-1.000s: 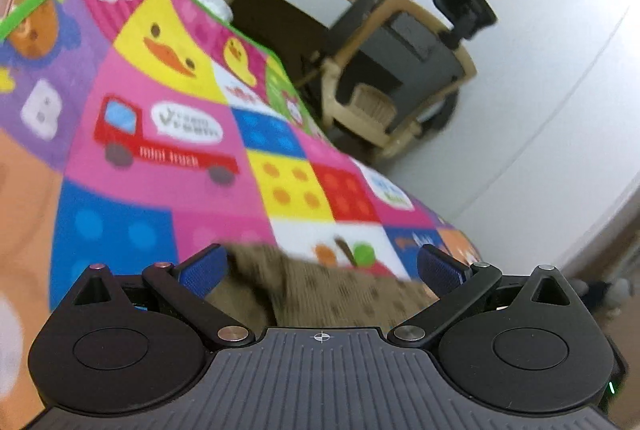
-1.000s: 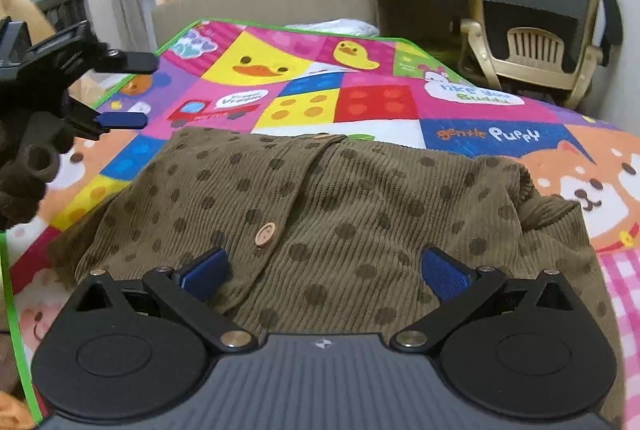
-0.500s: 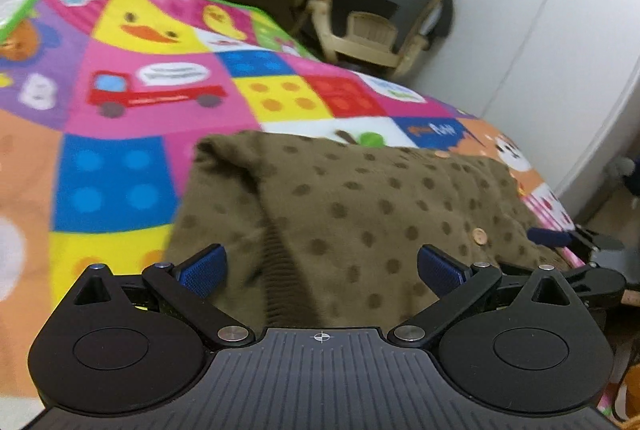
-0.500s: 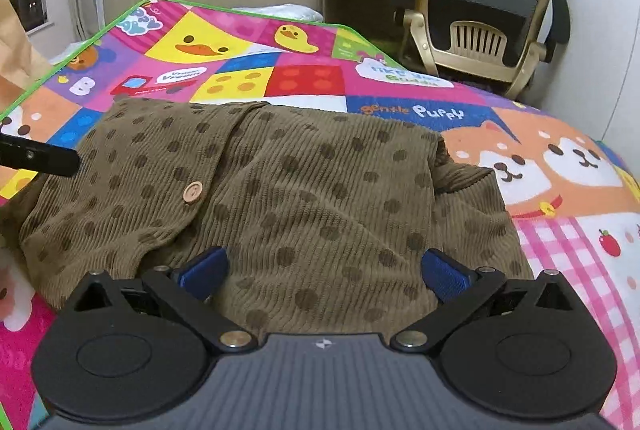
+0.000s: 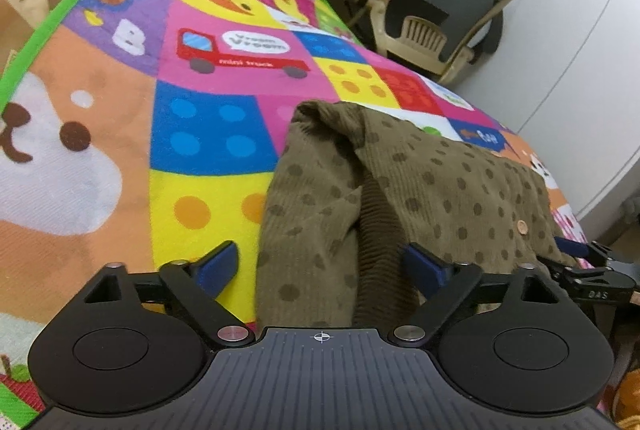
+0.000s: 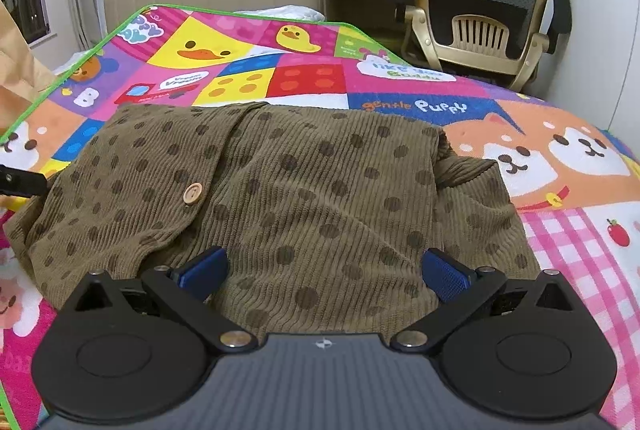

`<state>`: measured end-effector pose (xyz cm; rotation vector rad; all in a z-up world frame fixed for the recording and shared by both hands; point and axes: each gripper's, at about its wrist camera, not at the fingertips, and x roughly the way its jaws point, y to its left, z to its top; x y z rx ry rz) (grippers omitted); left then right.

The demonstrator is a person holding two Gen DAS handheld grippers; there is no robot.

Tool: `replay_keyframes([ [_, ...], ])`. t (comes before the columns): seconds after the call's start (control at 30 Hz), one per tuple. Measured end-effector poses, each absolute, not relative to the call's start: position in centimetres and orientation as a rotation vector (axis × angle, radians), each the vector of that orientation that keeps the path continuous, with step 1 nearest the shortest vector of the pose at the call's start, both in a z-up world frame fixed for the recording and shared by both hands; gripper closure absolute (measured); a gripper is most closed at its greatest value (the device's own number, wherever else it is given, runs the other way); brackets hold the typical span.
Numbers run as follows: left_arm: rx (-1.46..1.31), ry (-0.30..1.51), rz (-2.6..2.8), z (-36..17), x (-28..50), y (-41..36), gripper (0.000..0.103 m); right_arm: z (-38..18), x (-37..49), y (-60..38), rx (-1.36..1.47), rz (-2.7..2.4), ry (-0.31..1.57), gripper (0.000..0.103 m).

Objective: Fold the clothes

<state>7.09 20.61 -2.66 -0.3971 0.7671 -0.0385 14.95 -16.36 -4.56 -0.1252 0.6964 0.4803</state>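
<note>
— How many garments?
— One brown dotted cardigan (image 6: 280,197), one wooden button (image 6: 193,193) showing, lying on one bright play mat (image 5: 200,133).
— Grippers?
— Two. Left gripper (image 5: 320,264) low at the near left hem, spread wide around cloth. Right gripper (image 6: 324,270) likewise spread, near hem between its pads.

The left gripper (image 5: 320,264) has a black body with a ribbed grey-black top plate bearing a small white crosshair mark at 12 o'clock. Two round black discs flank the plate at 9 and 3 o'clock. Black linkage arms run forward from silver rivets to blue fingers (image 5: 218,264). The right gripper (image 6: 325,270) is the same build: black discs, triangular cut-outs in the outer links, silver pivot screws, and blue, finely textured pads (image 6: 448,276).
</note>
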Motion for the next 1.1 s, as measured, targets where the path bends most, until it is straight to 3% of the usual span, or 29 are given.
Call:
replay_keyframes([
  [0.03,-0.404,0.760,-0.034,-2.6,7.1,20.7,0.018,-4.5,14.8,-16.3,-0.130,0.479,0.690,0.000],
  [0.1,-0.426,0.750,-0.052,-2.6,7.0,20.8,0.042,-4.4,14.5,-16.2,-0.147,0.476,0.669,0.000],
  [0.23,-0.445,0.748,-0.086,-2.7,7.2,20.6,0.059,-2.7,12.1,-14.5,-0.237,0.521,0.563,0.000],
  [0.27,-0.447,0.749,-0.093,-2.8,7.3,20.4,0.080,-2.0,11.3,-13.8,-0.263,0.550,0.528,0.000],
  [0.3,-0.453,0.749,-0.102,-2.8,7.4,20.4,0.094,-1.4,10.4,-13.0,-0.290,0.578,0.492,0.000],
  [0.57,-0.690,0.726,-0.235,-0.6,8.3,21.3,0.094,-0.5,4.8,-2.5,-0.447,0.960,0.446,0.000],
  [0.8,-0.792,0.728,-0.276,-0.2,9.2,21.3,0.094,-4.4,5.2,4.4,-0.627,0.818,0.408,0.004],
  [0.87,-0.808,0.725,-0.285,-0.3,9.5,21.2,0.093,-4.7,6.0,4.7,-0.621,0.791,0.426,0.027],
  [0.9,-0.809,0.720,-0.296,-0.2,9.6,21.0,0.092,-4.5,6.5,4.6,-0.596,0.786,0.436,0.032],
  [0.97,-0.795,0.695,-0.334,0.5,9.6,20.5,0.086,-4.0,7.1,4.0,-0.548,0.782,0.446,0.060],
  [1.03,-0.758,0.623,-0.357,2.5,9.3,20.1,0.071,-3.3,7.7,3.2,-0.501,0.781,0.450,0.078],
  [1.07,-0.738,0.580,-0.362,3.7,9.1,19.9,0.054,-2.9,7.9,2.6,-0.473,0.777,0.448,0.082],
  [1.1,-0.719,0.525,-0.360,5.1,8.8,19.9,0.045,-2.1,8.2,1.6,-0.434,0.765,0.439,0.083],
])
